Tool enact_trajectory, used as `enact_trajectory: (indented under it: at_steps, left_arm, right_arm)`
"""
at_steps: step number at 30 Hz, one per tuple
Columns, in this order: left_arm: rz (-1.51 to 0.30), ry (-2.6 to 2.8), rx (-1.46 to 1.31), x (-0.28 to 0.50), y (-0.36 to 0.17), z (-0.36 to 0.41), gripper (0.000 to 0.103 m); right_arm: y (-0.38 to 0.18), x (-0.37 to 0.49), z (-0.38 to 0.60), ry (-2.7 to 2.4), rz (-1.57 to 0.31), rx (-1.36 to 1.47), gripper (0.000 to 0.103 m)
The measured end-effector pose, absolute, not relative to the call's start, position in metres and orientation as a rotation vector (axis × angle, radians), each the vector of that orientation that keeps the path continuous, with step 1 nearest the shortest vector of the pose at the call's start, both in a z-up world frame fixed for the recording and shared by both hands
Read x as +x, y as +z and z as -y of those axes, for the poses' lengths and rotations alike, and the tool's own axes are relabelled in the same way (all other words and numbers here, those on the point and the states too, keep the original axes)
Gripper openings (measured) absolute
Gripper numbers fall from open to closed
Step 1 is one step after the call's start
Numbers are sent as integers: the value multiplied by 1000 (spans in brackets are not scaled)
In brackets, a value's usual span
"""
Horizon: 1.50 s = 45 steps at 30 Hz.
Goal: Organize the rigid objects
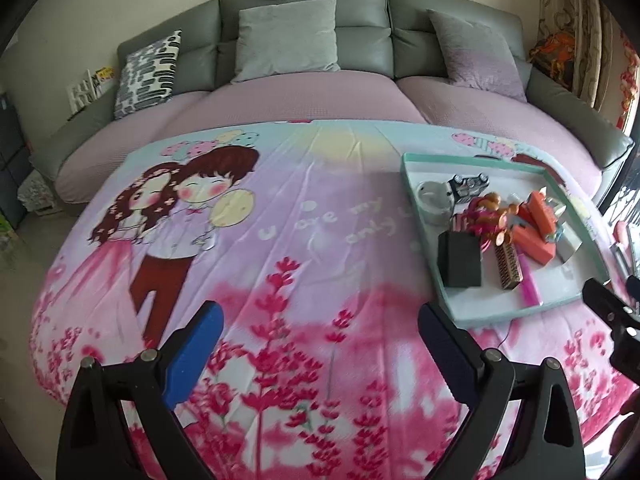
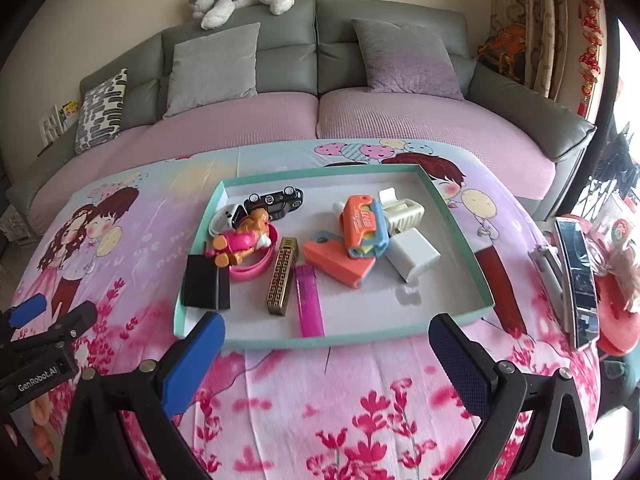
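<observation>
Resting inside the shallow teal-rimmed tray (image 2: 456,216), which sits on the cartoon-print cloth (image 2: 320,392), the rigid objects are gathered toward the tray's middle and 9 o'clock side. Both grippers are held spread wide with nothing between the pads: the right gripper (image 2: 326,344) is poised just short of the tray's near rim, and the left gripper (image 1: 320,330) hangs over bare cloth with the tray off at its 2 o'clock. The pink lighter (image 2: 309,304) lies nearest, at 12 o'clock from the right gripper; it is judged light, hard and slick, best pinched across its narrow sides at mid-length. The bronze patterned case (image 2: 281,276) beside it looks metallic and somewhat heavier, its relief offering grip across the long flanks. The black box (image 2: 205,283) at 10 o'clock is stiff and flat-faced, easily squeezed across its width. The white block (image 2: 414,254) and the orange wedge-shaped case (image 2: 340,264) touch the orange-and-blue toy (image 2: 365,226), so neighbours may be disturbed when one is lifted. The toy car (image 2: 276,201) and the pink-and-orange figure (image 2: 244,238) are irregular and likely to twist in the pads.
</observation>
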<state>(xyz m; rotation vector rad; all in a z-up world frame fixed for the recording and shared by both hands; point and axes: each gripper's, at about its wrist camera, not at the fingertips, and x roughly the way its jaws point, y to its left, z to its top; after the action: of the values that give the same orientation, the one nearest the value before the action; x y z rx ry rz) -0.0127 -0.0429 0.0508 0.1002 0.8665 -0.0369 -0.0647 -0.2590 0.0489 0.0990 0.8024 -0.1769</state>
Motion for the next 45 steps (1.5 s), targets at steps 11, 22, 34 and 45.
enact_trajectory:
  at_steps: [11, 22, 34, 45]
  left_arm:
    - [-875, -39, 87, -41, 43, 38, 98]
    - [-863, -12, 110, -52, 30, 34, 98]
    - [-840, 14, 70, -52, 27, 27, 98]
    - [-831, 26, 87, -54, 25, 31, 98]
  right_arm:
    - [36, -86, 249, -189, -791, 130, 103]
    - [16, -89, 245, -206, -823, 115, 103]
    - [15, -87, 240, -211, -826, 84, 103]
    - [12, -86, 238, -211, -837, 73, 103]
